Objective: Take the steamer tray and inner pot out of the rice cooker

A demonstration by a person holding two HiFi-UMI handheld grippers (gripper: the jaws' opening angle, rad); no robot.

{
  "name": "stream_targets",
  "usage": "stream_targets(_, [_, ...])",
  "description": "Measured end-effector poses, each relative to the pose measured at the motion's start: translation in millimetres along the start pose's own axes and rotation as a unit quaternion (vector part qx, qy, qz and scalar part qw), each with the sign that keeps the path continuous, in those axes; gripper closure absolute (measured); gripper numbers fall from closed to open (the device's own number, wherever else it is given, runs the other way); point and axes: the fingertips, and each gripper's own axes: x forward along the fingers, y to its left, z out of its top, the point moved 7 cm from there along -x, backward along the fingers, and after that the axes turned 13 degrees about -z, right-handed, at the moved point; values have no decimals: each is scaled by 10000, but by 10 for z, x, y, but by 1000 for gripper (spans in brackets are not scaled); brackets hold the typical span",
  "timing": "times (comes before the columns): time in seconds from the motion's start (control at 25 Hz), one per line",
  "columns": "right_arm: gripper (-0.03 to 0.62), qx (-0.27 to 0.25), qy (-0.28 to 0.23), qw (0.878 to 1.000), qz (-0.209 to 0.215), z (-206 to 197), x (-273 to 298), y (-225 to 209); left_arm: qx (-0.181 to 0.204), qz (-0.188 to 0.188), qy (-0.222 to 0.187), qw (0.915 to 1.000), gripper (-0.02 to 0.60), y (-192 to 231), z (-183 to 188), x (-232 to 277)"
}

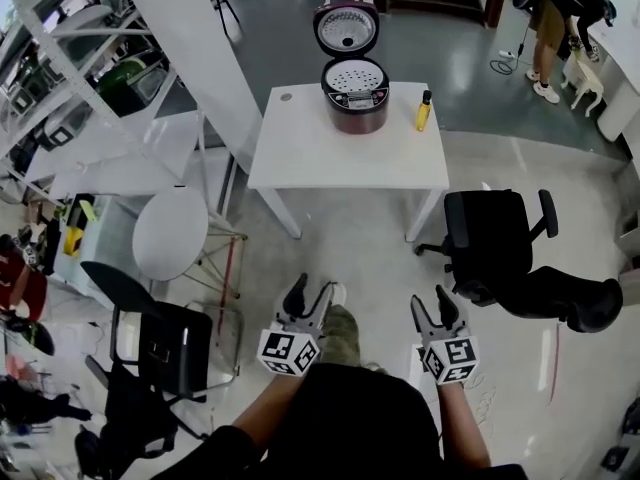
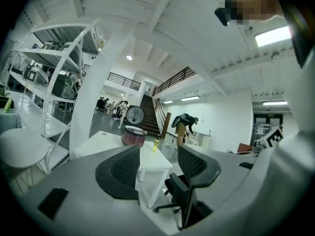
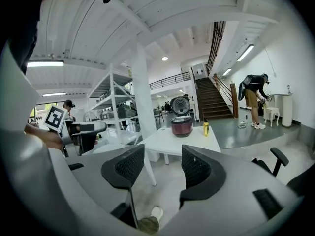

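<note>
Polished workshop floor stretches ahead to a white table (image 1: 330,158), where the maroon rice cooker (image 1: 356,96) stands near the far edge, well apart from both tools. The left gripper (image 1: 312,293) and right gripper (image 1: 432,305) point toward it, jaws wide and empty, neither clearly nearer. Its lid (image 1: 346,28) stands raised. The perforated steamer tray (image 1: 355,76) sits in the top, hiding the inner pot.

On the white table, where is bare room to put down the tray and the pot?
The whole front half of the table, along its near edge, is bare. The back left is also free, between the rice cooker and a small round thing at the corner. Crowded: the gap between cooker and yellow bottle.
</note>
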Motion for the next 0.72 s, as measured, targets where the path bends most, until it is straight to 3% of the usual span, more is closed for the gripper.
stream_targets(0.32, [387, -72, 1, 9999, -116, 361, 940, 9, 51, -422, -245, 9988, 362, 748, 400, 916])
stream_targets(0.72, [387, -89, 228, 9992, -330, 945, 2342, 215, -141, -793, 70, 9967, 362, 1850, 790, 1731])
